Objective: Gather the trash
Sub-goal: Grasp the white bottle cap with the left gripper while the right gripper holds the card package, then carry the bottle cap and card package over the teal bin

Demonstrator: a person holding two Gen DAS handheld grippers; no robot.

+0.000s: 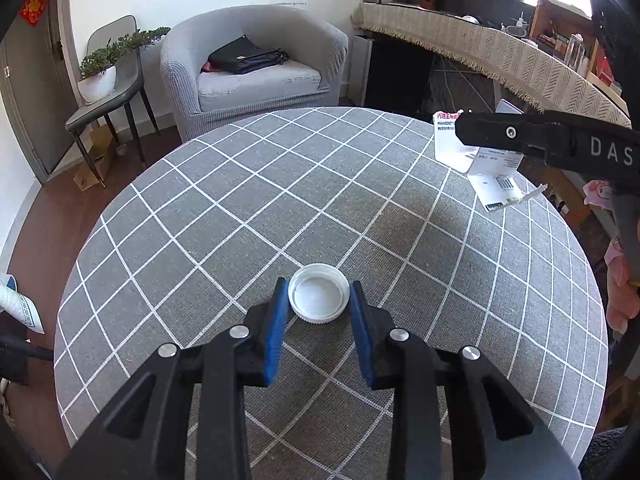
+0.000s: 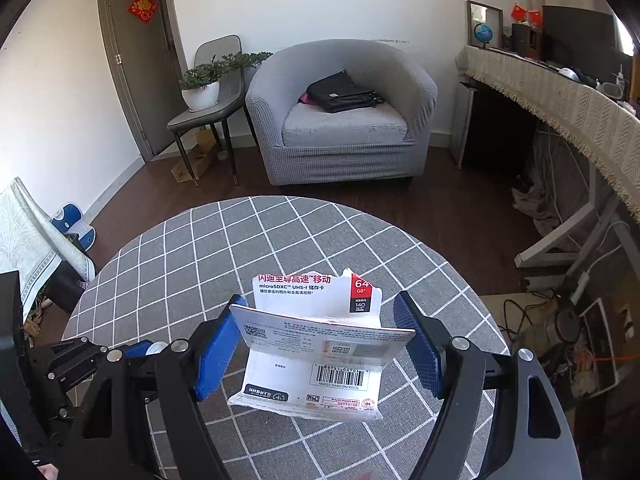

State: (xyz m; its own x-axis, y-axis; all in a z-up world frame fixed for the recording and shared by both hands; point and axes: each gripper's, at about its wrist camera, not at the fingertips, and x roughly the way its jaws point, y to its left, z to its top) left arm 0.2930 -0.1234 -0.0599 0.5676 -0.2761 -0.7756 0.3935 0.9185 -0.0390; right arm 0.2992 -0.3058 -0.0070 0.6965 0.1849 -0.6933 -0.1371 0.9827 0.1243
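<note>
A round table under a grey woven cloth with a white grid (image 1: 248, 208) fills the middle of the room, standing on a dark wood floor. Over to the left a grey door (image 2: 140, 64) carries a red paper ornament, and a slim grey chair (image 2: 216, 92) holds a leafy plant in a white pot (image 2: 202, 88). Next comes a rounded grey fabric armchair (image 2: 340, 112) with a black bag (image 2: 340, 92) on its seat; along the right runs a long desk draped in a beige fringed runner (image 2: 560, 92).

On the cloth, the left gripper (image 1: 319, 296) has its blue ridged pads set narrowly either side of a white ribbed plastic bottle cap (image 1: 319, 293) lying open side up, the pads at its rim. To the right, the right gripper (image 2: 320, 344) holds a torn white cardboard memory-card package (image 2: 316, 344) crosswise between its blue pads, lifted above the table near its right edge.
</note>
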